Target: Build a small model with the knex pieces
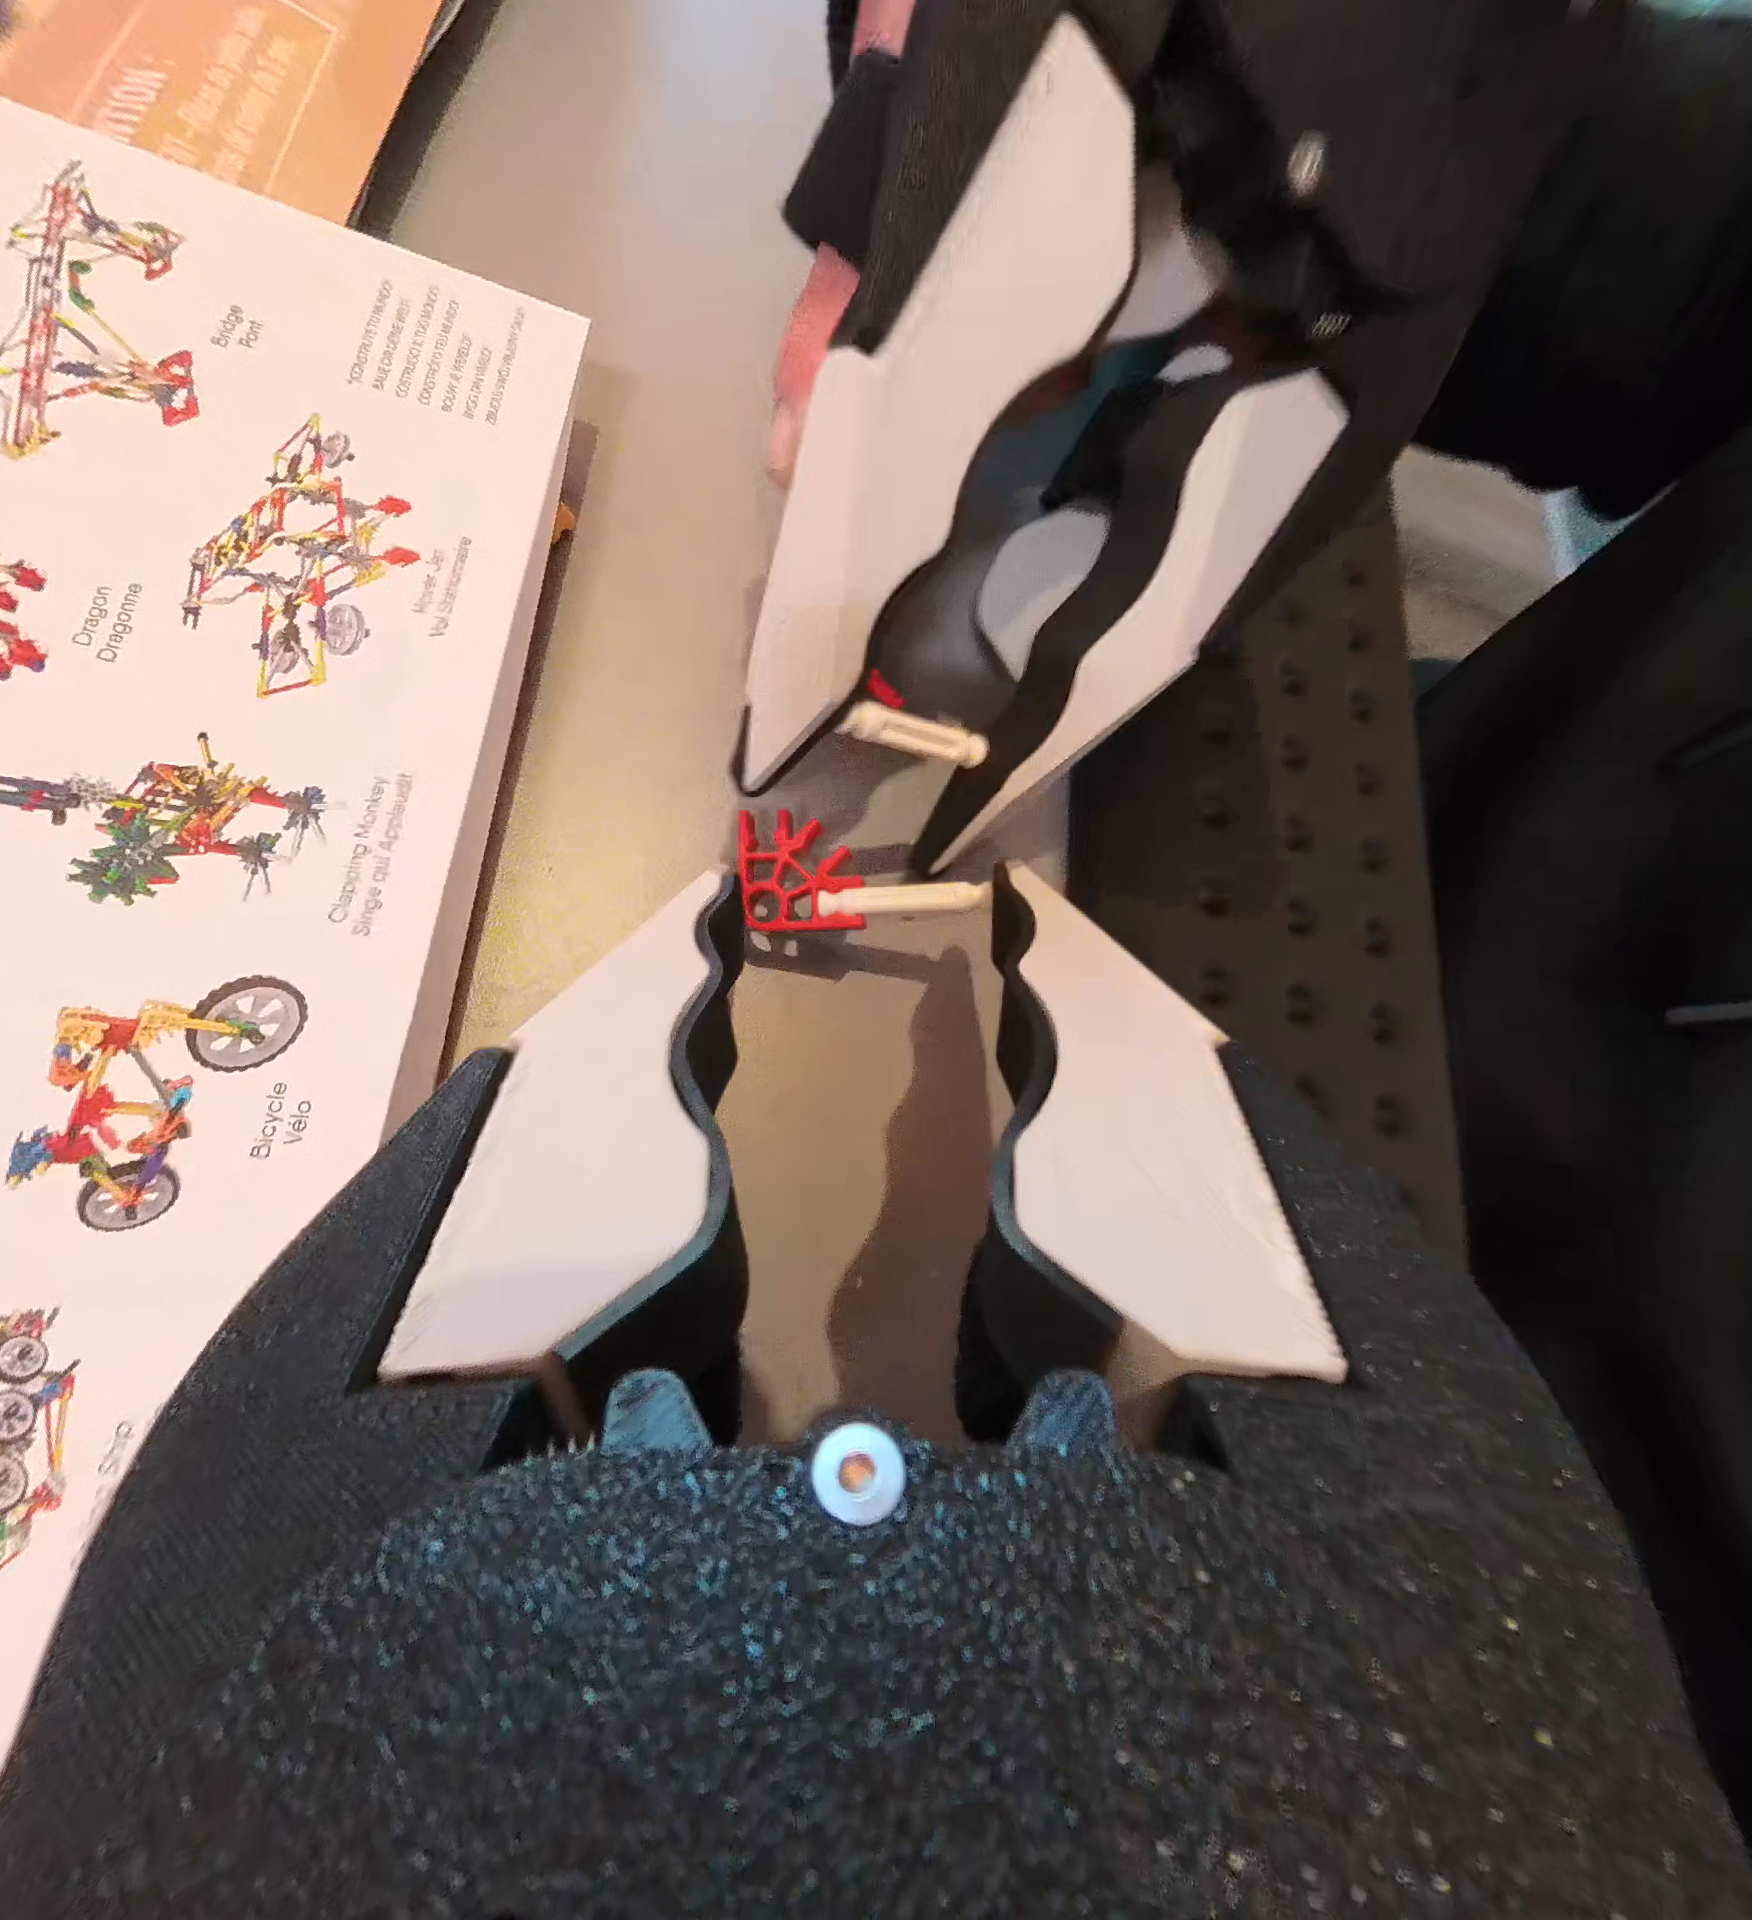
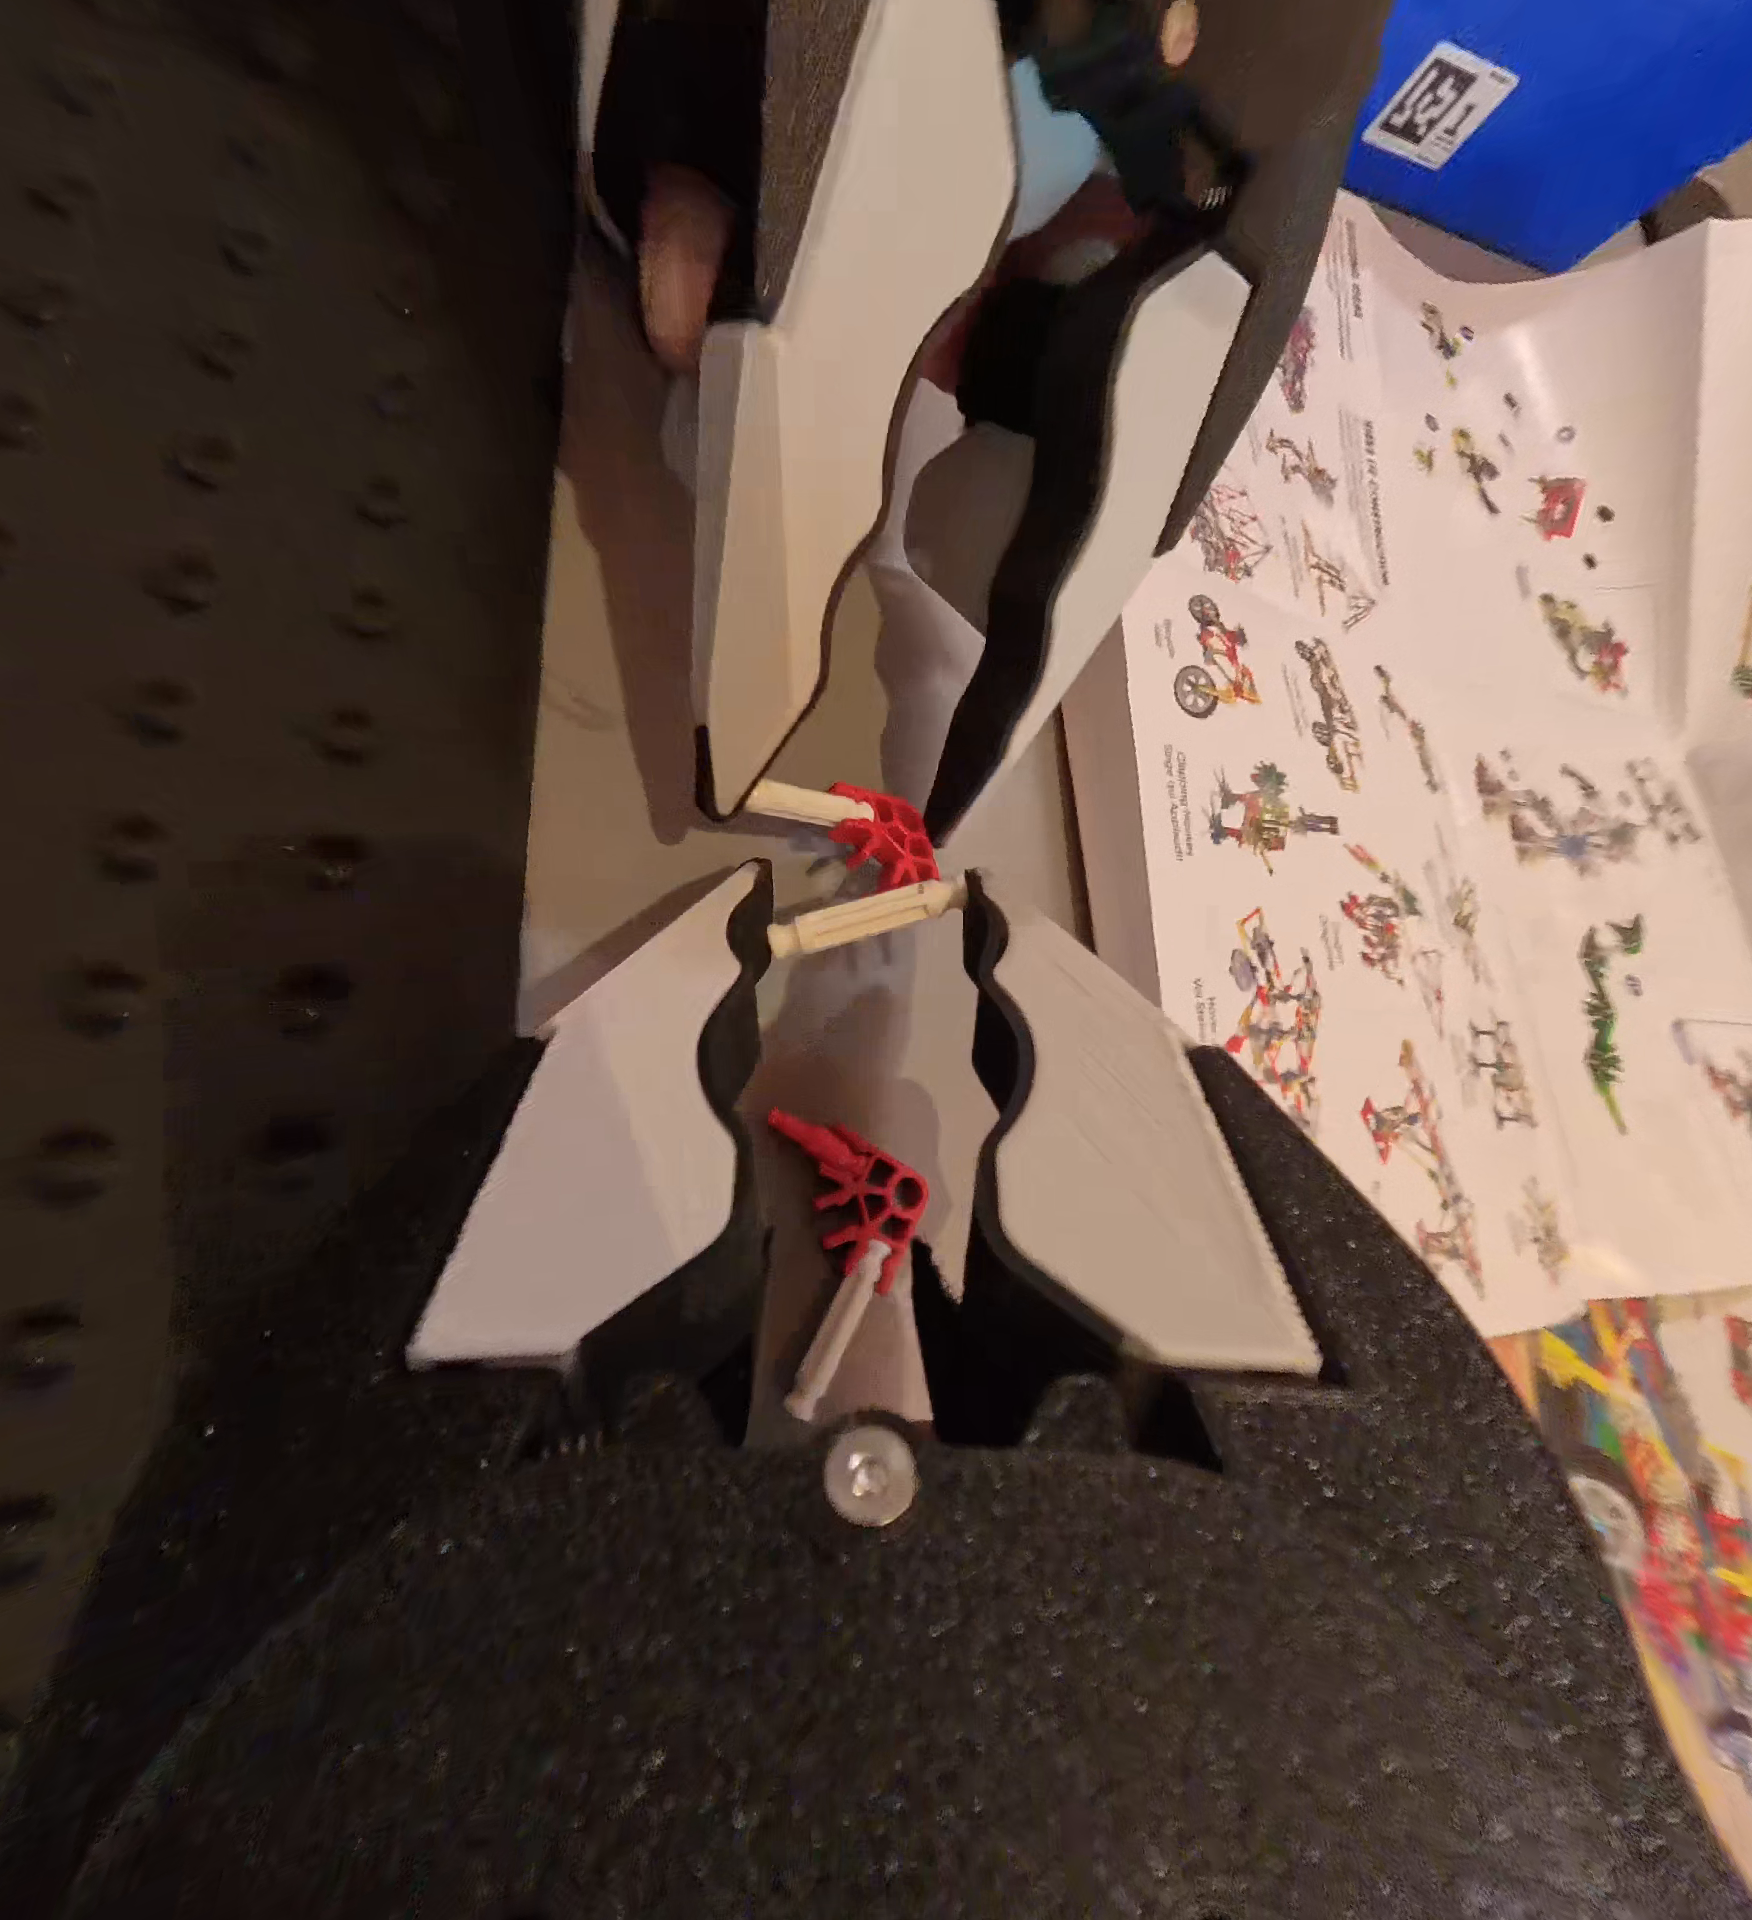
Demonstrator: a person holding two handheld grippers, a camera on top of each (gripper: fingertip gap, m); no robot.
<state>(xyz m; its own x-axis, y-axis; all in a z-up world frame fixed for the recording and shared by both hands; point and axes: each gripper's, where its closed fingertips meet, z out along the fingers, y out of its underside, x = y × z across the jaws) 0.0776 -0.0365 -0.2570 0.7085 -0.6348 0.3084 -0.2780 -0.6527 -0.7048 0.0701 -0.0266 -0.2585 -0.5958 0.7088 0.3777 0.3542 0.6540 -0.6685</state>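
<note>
- Grippers face each other tip to tip above the pale table, beside the near edge of a black perforated board [image 1: 1298, 831].
- Left gripper [image 1: 861, 881] is clenched end to end on a small piece. The red connector [image 1: 784, 878] presses against one fingertip, and the white rod [image 1: 903, 896] plugged into it reaches the other.
- Right gripper [image 2: 867, 883] is clamped lengthwise on a second white rod [image 2: 856, 923], held crosswise just in front of the connector. I cannot tell whether the two pieces touch.
- A spare connector with its own rod [image 2: 872, 1195] lies flat on the table under the right gripper's fingers.
- An instruction sheet [image 1: 228, 623] printed with model pictures is spread along the table's far side from the board. A blue box [image 2: 1578, 125] sits beyond the sheet's corner.
- These parts look very light, hard and smooth, so they would likely pivot or pop out of a grip on their ends.
- Taking the rod by its ribbed middle looks safer, as does pinching the connector across its flat faces. The thin prongs seem the most breakable part.
</note>
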